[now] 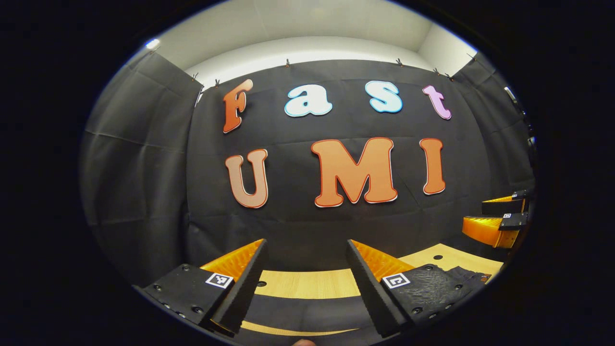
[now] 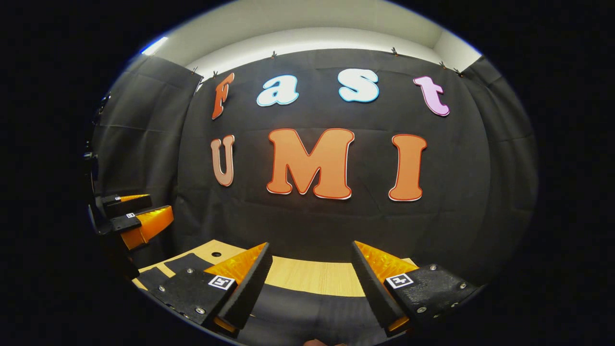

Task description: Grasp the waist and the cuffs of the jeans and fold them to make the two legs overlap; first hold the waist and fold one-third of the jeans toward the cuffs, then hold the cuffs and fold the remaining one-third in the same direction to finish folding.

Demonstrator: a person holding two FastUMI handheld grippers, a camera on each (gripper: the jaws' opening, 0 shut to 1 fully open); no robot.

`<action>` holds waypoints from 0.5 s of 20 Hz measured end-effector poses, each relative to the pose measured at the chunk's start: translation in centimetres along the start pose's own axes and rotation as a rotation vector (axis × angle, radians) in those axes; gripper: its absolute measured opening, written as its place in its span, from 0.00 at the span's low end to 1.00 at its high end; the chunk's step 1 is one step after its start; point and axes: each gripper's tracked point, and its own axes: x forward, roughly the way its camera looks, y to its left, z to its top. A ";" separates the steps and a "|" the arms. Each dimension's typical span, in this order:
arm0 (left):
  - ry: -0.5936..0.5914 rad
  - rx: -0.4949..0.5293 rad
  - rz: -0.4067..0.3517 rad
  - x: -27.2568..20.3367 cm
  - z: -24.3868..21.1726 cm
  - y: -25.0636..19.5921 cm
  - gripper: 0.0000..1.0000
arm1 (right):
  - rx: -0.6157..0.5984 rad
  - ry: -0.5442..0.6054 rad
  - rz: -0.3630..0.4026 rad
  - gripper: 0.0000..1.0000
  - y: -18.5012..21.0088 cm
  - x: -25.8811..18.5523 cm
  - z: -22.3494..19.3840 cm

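The jeans (image 1: 307, 312) lie dark and flat on the wooden table (image 1: 307, 283) right below me, running under both grippers, with more of them (image 2: 298, 307) across the near edge in the right gripper view. My left gripper (image 1: 305, 269) hangs above them with its fingers spread wide and nothing between them, and my right gripper (image 2: 311, 271) is just as wide and empty, level beside it. Both face the black wall (image 1: 307, 226).

left gripper (image 1: 306, 250) fingers apart, jeans (image 1: 307, 315) below
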 end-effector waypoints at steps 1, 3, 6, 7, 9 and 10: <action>0.004 0.009 0.000 0.5 0.3 0.2 0.97 | 0.013 0.002 -0.015 0.98 -0.1 0.7 0.0; -0.008 -0.012 0.002 1.5 1.7 1.0 1.00 | 0.067 0.023 -0.014 0.98 0.0 1.4 0.2; -0.019 -0.054 0.030 1.8 3.2 3.0 0.99 | 0.095 -0.007 -0.024 0.98 -0.7 1.5 1.0; -0.019 -0.065 0.034 1.6 3.3 3.5 0.99 | 0.095 -0.001 -0.028 1.00 -1.0 1.2 0.7; -0.008 -0.072 0.048 1.0 2.5 4.3 1.00 | 0.084 -0.007 -0.054 0.98 -2.1 0.7 0.6; 0.006 -0.063 0.058 0.6 1.8 4.8 1.00 | 0.077 0.005 -0.076 0.98 -2.8 0.4 0.1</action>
